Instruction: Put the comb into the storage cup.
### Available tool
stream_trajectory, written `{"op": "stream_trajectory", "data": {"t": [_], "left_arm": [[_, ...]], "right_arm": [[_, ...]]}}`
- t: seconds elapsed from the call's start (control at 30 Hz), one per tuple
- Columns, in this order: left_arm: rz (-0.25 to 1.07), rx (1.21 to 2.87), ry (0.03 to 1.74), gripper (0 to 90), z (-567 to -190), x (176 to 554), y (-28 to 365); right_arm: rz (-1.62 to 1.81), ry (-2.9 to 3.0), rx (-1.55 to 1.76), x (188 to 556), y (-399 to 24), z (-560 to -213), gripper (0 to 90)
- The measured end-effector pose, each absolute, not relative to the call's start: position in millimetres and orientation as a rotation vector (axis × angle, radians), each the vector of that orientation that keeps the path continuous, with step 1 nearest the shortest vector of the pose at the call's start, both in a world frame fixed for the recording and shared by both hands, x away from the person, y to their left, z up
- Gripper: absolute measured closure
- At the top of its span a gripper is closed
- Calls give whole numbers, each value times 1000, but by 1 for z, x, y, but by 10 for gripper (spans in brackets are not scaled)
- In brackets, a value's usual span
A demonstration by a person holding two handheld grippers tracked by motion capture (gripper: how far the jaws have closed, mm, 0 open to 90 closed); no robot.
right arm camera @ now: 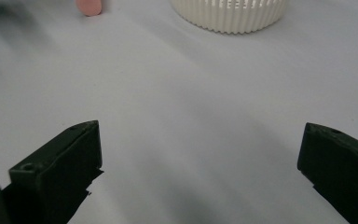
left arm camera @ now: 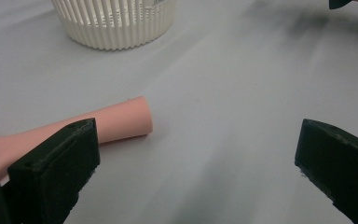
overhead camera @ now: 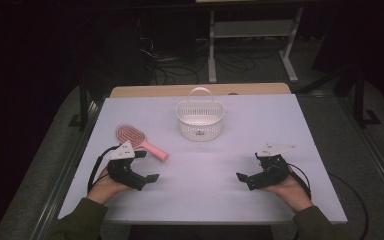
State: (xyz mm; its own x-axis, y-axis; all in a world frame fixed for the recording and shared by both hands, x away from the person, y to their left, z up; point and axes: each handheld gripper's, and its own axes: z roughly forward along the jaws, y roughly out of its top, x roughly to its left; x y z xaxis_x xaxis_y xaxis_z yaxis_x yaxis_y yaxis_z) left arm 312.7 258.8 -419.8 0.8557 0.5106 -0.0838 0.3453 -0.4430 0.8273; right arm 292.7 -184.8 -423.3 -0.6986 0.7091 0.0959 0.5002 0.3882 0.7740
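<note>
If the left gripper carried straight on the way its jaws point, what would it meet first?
Probably nothing soon: the left gripper, jaws open, faces bare white tabletop. The pink plastic hairbrush's handle lies just off its left jaw, and the white slatted plastic basket sits farther off, left of the line. Depth is uncertain.

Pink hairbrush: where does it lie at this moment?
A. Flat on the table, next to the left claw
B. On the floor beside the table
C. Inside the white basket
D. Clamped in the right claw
A: the pink hairbrush lies flat on the table by the left claw, whose jaws stand open and off it; the white basket sits apart, farther back.
</note>
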Motion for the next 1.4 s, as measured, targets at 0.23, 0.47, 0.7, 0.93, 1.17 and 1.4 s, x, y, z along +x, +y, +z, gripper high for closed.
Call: {"op": "stream_trajectory", "data": {"t": [0.23,0.47,0.7,0.93,1.17,1.4], "left_arm": [[233,2064,639,0,-417,315,258],[249,2072,635,0,-417,317,256],[233,2072,617,0,-415,321,251],[233,2054,629,0,-413,326,248],[244,2052,626,0,-412,333,245],[247,2035,633,0,-408,337,243]], "right_arm": [[1215,2409,1082,292,-186,-424,0],[1223,2414,1094,293,-188,-425,0],[1231,2399,1111,291,-188,-423,0],[1248,2388,1119,290,-190,-423,0],[1253,2391,1124,291,-190,-423,0],[1266,2380,1131,291,-191,-422,0]]}}
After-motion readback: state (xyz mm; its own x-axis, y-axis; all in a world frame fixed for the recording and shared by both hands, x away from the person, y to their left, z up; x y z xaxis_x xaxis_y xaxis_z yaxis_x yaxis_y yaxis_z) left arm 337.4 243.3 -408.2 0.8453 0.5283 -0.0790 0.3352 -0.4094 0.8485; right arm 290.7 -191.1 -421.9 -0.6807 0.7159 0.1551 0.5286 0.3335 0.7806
